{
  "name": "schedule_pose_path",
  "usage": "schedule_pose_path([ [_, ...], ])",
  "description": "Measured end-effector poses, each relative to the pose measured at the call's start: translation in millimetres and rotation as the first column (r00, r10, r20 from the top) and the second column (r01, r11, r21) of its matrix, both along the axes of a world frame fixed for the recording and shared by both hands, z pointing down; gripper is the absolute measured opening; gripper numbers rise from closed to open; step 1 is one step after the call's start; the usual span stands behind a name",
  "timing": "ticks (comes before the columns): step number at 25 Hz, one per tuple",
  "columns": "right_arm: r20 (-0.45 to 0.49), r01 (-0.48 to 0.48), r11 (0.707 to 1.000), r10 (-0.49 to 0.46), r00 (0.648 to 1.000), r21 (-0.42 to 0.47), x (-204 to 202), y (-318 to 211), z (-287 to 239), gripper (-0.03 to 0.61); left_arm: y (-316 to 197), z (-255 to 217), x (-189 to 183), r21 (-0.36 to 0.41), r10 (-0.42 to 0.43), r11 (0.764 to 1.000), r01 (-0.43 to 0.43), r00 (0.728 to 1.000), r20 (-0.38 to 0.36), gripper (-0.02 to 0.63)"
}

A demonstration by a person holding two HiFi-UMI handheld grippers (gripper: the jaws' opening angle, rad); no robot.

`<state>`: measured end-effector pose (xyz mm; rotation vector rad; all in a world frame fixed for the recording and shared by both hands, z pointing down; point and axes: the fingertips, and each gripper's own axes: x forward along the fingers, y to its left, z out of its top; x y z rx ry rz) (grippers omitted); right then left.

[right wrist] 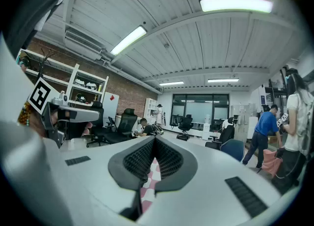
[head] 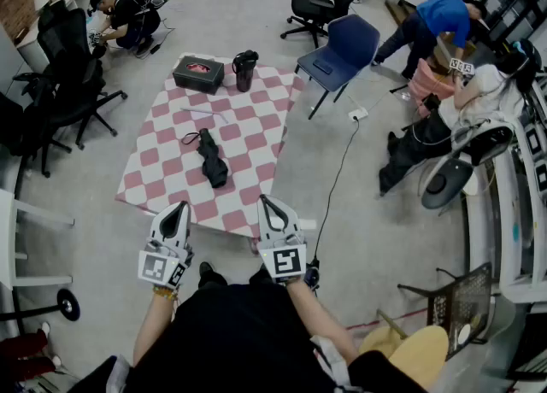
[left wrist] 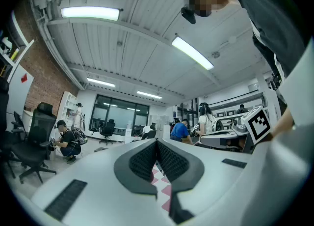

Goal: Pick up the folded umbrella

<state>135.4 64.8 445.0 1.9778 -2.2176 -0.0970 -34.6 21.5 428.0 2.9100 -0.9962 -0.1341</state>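
Pink-and-white checked mat (head: 248,139) lies on the grey floor in the head view, ahead of both tools I am steering. The black folded umbrella (head: 211,159) rests on it near the middle, with its strap looped out to one side. It is forward of the left gripper (head: 175,214) and the right gripper (head: 272,208), roughly between their two lines and well apart from both. Farther beyond the umbrella, at the mat's far edge, sit a black rectangular box with a red label (head: 198,73) and a black lidded jug (head: 244,69) just beside it. A blue plastic chair (head: 342,48) stands off the mat's far corner, on the right gripper's side. Both grippers hover side by side at the mat's near edge, above the floor and touching nothing.

From the left gripper view, the left gripper (left wrist: 156,142) has its dark ribbed pads pressed together at the tips with nothing between them. Only a sliver of the checked mat (left wrist: 164,190) shows through the gap lower down.

From the right gripper view, the right gripper (right wrist: 155,140) is likewise closed and empty, pads meeting at the tips. A strip of the mat (right wrist: 149,181) shows beneath them. I cannot make out the umbrella for certain there.
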Motion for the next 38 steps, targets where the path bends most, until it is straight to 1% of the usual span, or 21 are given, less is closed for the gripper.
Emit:
schedule_pose_path([
  [3,-0.010,-0.014,1.000,0.014,1.000,-0.011,4,-8,0,0.015,-7,1,2,-0.001,-0.008,1.000,0.008,1.000,0.001,0.009],
  [10,-0.028,0.023,1.000,-0.023,0.999,0.001,-7,-20,-3,0.017,-16,3,-6,0.001,-0.032,0.999,0.032,0.999,0.001,0.009],
  [22,-0.026,0.037,0.999,-0.038,0.999,-0.010,-11,-32,0,0.017,-23,5,-9,-0.006,-0.038,0.999,0.038,0.999,0.005,0.009],
  [27,-0.019,0.029,1.000,-0.029,0.999,0.001,-2,-33,-4,0.017,-21,1,-3,-0.003,-0.038,0.999,0.038,0.999,0.008,0.009],
  [33,-0.011,0.029,1.000,-0.029,1.000,0.005,12,-36,-1,0.017,-19,-1,12,0.008,-0.035,0.999,0.035,0.999,0.011,0.009],
  [38,0.002,0.036,0.999,-0.036,0.999,0.017,26,-37,-3,0.017,-14,-1,22,0.007,-0.049,0.999,0.049,0.999,0.022,0.009],
])
